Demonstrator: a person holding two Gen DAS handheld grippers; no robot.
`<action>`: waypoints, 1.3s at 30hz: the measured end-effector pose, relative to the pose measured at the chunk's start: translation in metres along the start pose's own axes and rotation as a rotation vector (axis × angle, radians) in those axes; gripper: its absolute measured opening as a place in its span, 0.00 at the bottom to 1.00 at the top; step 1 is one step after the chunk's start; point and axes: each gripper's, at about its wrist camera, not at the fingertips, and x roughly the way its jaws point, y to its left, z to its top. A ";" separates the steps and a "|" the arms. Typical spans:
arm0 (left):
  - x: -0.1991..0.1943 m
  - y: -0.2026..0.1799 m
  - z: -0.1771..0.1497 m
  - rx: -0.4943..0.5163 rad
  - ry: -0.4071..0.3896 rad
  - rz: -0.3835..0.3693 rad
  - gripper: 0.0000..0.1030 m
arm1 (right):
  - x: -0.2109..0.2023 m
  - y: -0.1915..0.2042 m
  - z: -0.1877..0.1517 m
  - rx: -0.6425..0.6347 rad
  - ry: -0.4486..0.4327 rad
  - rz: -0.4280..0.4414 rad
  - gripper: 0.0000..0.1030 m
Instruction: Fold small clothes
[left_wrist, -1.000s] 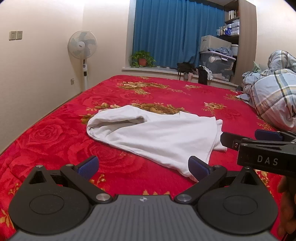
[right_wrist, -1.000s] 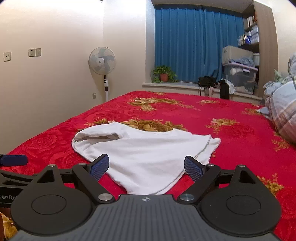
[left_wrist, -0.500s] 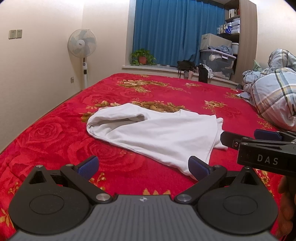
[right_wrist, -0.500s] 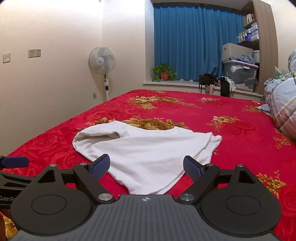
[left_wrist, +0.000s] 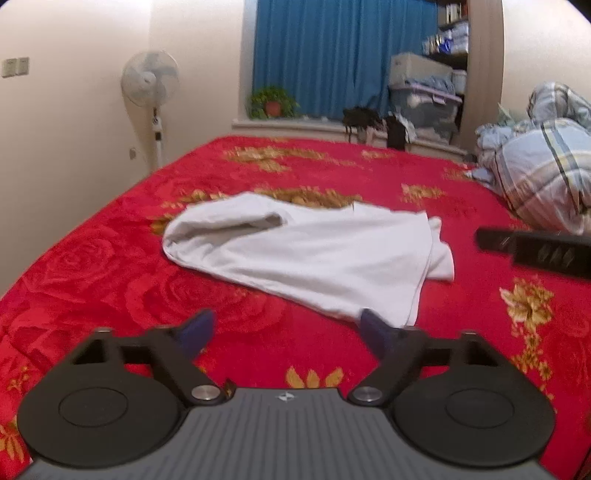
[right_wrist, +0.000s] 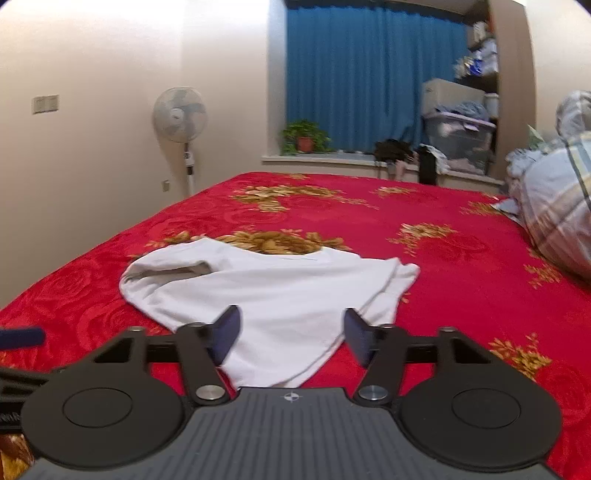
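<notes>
A white garment (left_wrist: 306, 254) lies loosely bunched on the red flowered bedspread (left_wrist: 110, 280), its near corner pointing at me. It also shows in the right wrist view (right_wrist: 280, 291). My left gripper (left_wrist: 284, 332) is open and empty, just short of the garment's near corner. My right gripper (right_wrist: 291, 332) is open and empty, its fingers above the garment's near part, narrower apart than before. The right gripper's body (left_wrist: 535, 247) shows at the right edge of the left wrist view.
A plaid quilt (left_wrist: 543, 177) is heaped on the bed's right side. A standing fan (left_wrist: 151, 85) is by the left wall. Blue curtains (left_wrist: 340, 55), a potted plant (left_wrist: 273, 103), bags and storage boxes (left_wrist: 424, 99) are beyond the bed's far end.
Both grippers have risen and moved forward toward the garment. The right gripper's fingers have closed partway. The garment has not moved.
</notes>
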 end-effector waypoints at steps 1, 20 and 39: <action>0.008 0.000 0.001 -0.001 0.022 -0.010 0.70 | 0.000 -0.004 0.001 0.014 0.003 -0.005 0.51; 0.170 -0.057 0.007 -0.179 0.257 -0.019 0.14 | -0.011 -0.080 0.020 0.153 -0.020 -0.024 0.54; -0.033 0.082 0.015 0.169 0.111 -0.174 0.03 | -0.044 -0.092 0.037 0.170 -0.151 -0.012 0.26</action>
